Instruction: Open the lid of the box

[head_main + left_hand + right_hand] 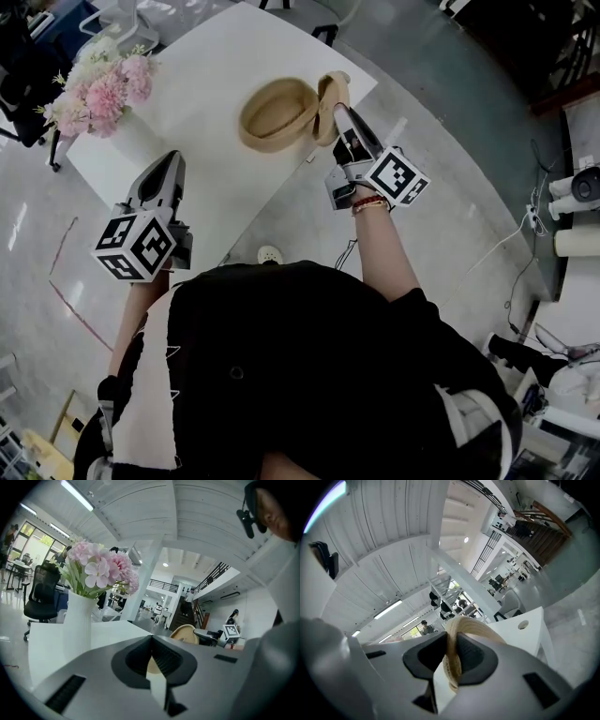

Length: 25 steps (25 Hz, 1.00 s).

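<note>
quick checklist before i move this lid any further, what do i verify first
1. Grip on the lid: ok. The right gripper clamps its woven rim between the pads.
2. Box open: ok. The lid stands on edge at its right side.
3. Left gripper out of the way: ok. Jaws together, empty, apart from the box.
4. Flower vase clear: ok. It stands at the table's left corner.
5. Lid hinged to or touching the box: cannot tell.
</note>
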Tool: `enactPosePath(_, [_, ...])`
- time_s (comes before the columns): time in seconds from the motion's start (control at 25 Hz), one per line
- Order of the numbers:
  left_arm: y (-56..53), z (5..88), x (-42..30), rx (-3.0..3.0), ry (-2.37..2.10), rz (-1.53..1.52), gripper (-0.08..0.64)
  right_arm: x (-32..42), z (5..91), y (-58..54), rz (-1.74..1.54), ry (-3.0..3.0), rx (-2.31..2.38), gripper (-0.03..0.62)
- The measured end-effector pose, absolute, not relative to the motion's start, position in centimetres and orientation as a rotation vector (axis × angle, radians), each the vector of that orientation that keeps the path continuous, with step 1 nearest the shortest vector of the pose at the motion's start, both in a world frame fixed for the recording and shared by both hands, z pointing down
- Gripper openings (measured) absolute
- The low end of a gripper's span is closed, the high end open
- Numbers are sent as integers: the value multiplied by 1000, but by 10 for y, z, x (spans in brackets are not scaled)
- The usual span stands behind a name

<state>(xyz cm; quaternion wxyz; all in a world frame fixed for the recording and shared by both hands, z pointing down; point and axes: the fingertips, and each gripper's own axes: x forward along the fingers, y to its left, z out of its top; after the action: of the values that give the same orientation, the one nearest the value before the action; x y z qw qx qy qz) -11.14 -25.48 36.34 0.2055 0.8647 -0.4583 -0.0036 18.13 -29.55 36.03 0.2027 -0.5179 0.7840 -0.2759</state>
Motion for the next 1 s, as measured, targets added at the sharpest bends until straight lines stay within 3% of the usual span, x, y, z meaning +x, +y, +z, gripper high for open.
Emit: enactPosePath(1.0, [-236,393,-72,2435,-1072,60,11,189,393,-225,-861,2102,-1576,75])
